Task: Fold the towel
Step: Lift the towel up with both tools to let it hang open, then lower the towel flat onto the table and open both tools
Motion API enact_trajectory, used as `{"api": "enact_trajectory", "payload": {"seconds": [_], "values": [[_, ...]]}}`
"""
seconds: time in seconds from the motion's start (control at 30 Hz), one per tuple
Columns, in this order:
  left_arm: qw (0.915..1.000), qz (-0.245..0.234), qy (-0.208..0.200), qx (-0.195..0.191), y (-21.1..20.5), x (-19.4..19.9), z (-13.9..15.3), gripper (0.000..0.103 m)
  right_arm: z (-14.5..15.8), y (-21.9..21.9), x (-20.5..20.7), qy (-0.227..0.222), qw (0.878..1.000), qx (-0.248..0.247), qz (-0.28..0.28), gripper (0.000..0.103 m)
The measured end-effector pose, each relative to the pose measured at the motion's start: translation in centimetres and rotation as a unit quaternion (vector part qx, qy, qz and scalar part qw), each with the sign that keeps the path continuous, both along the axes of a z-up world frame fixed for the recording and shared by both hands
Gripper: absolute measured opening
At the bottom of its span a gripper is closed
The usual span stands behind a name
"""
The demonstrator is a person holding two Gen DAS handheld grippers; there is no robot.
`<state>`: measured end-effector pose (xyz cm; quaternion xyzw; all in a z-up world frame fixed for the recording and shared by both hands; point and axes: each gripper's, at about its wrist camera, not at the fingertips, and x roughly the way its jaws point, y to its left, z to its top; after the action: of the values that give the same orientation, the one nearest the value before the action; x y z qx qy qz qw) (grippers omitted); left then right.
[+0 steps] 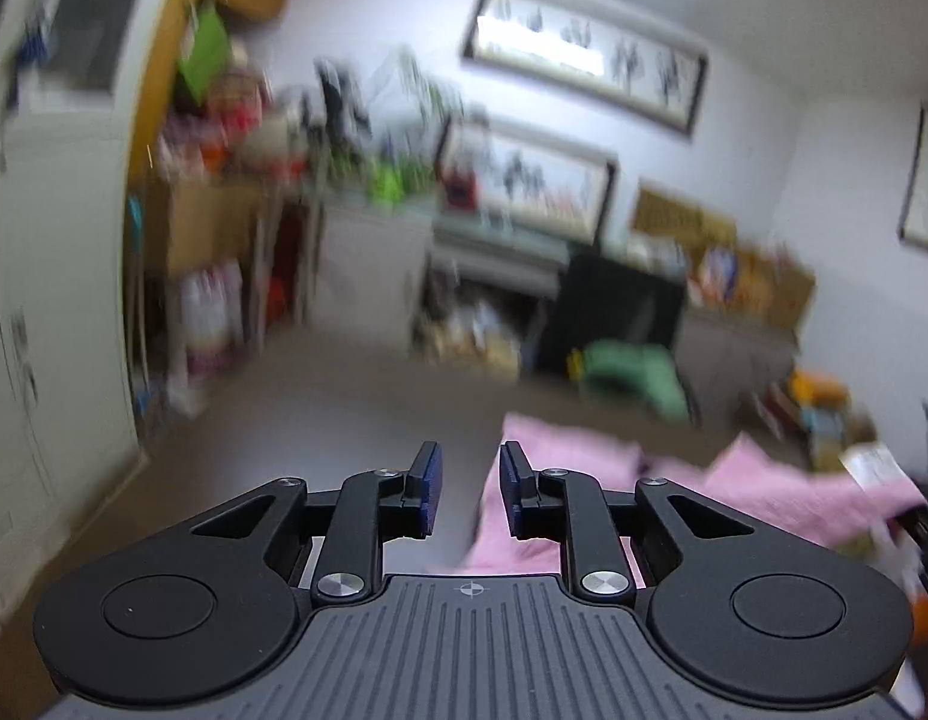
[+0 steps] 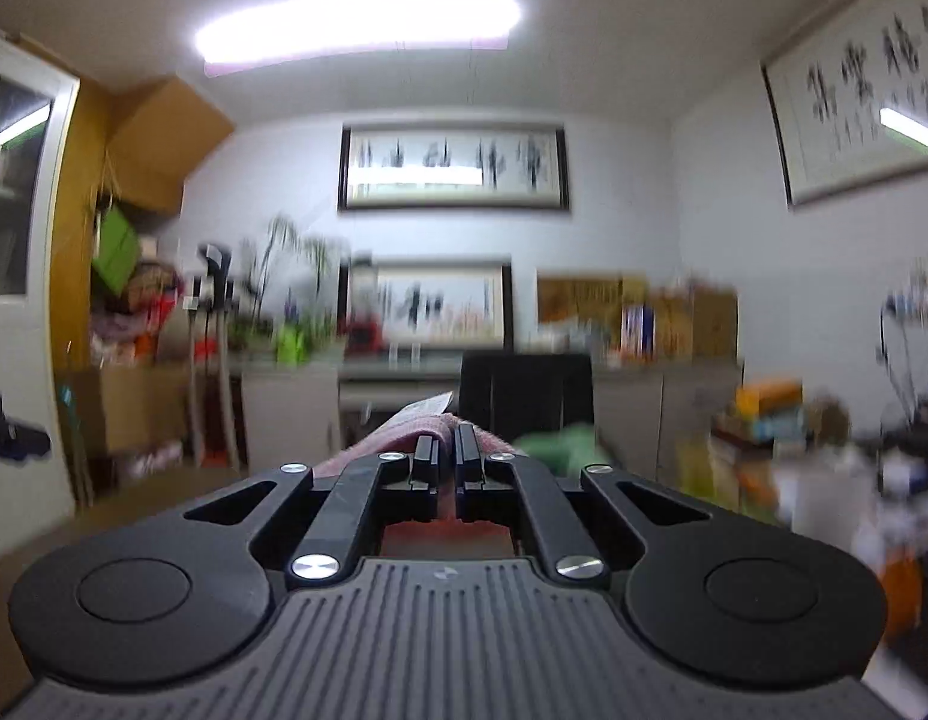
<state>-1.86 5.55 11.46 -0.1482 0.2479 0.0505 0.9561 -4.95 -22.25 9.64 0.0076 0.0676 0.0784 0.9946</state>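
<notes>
My right gripper (image 2: 446,468) is clamped on a bunched edge of the pink towel (image 1: 763,492), which droops soft and light toward the table's (image 1: 356,396) right side, so I'd pinch a free corner with my empty, parted left gripper (image 1: 468,495).

Framed calligraphy scroll (image 2: 453,168) on white rear wall, second framed picture (image 2: 431,303) below. Black chair (image 2: 526,396) before grey cabinets (image 2: 290,408). Cardboard box (image 2: 164,141) high left; ceiling light (image 2: 359,24) lit.

Left wrist view: tilted, looking across room over pink towel (image 1: 763,480). Right wrist view: level, towel (image 2: 404,432) close. Shared: back wall, framed scrolls (image 1: 583,60) (image 2: 452,168).
</notes>
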Motion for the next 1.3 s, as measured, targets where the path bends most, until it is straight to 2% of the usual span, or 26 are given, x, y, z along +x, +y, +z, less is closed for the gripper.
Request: {"api": "enact_trajectory", "payload": {"seconds": [0.03, 0.13, 0.23, 0.37, 0.4, 0.43, 0.53, 0.63, 0.73, 0.87, 0.93, 1.07, 1.17, 1.3], "values": [[0.9998, -0.003, 0.021, -0.006, -0.1, -0.6, -1.8, 0.021, -1.6, 0.1, -0.7, 0.026, 1.0, -0.001, 0.0, 0.005], [0.9988, -0.013, 0.047, -0.004, 0.0, -1.2, -4.4, 0.021, -5.7, 0.0, -2.2, 0.103, 0.995, 0.0, -0.008, 0.008], [0.9975, -0.02, 0.068, 0.001, 0.7, -0.5, -5.3, 0.021, -8.1, -1.1, -3.3, 0.168, 0.985, 0.0, -0.042, 0.014], [0.9954, -0.056, 0.074, 0.026, 1.2, 1.8, -5.2, 0.022, -7.7, -3.9, -4.9, 0.161, 0.983, 0.022, -0.089, 0.019], [0.9945, -0.065, 0.077, 0.029, 1.0, 2.4, -5.2, 0.022, -7.3, -4.3, -5.2, 0.156, 0.983, 0.026, -0.094, 0.024], [0.9929, -0.082, 0.08, 0.033, 0.8, 3.0, -5.3, 0.023, -7.1, -4.5, -5.6, 0.149, 0.984, 0.028, -0.096, 0.033], [0.9847, -0.135, 0.094, 0.056, -0.4, 5.2, -6.1, 0.023, -5.7, -4.5, -6.5, 0.121, 0.987, 0.027, -0.1, 0.048], [0.9769, -0.171, 0.096, 0.086, -2.3, 6.5, -6.8, 0.023, -4.8, -4.5, -6.0, 0.105, 0.991, 0.037, -0.069, 0.049], [0.9672, -0.211, 0.092, 0.108, -4.5, 7.7, -7.6, 0.024, -4.5, -4.4, -4.5, 0.123, 0.99, 0.065, -0.036, 0.049], [0.9622, -0.223, 0.109, 0.112, -5.6, 9.1, -8.8, 0.024, -4.5, -4.3, -2.5, 0.151, 0.984, 0.096, -0.003, 0.049], [0.9594, -0.231, 0.118, 0.112, -5.9, 9.5, -9.4, 0.024, -4.4, -4.5, -2.2, 0.155, 0.983, 0.101, 0.001, 0.055], [0.9529, -0.227, 0.115, 0.165, -6.9, 8.8, -9.9, 0.025, -4.6, -5.1, -1.8, 0.164, 0.98, 0.109, 0.001, 0.063], [0.9528, -0.206, 0.117, 0.189, -6.6, 7.4, -10.0, 0.025, -4.9, -5.5, -1.4, 0.171, 0.979, 0.109, -0.002, 0.066], [0.9594, -0.174, 0.119, 0.187, -4.9, 4.7, -9.7, 0.026, -5.0, -5.6, -1.6, 0.172, 0.98, 0.104, 0.002, 0.071]]}}
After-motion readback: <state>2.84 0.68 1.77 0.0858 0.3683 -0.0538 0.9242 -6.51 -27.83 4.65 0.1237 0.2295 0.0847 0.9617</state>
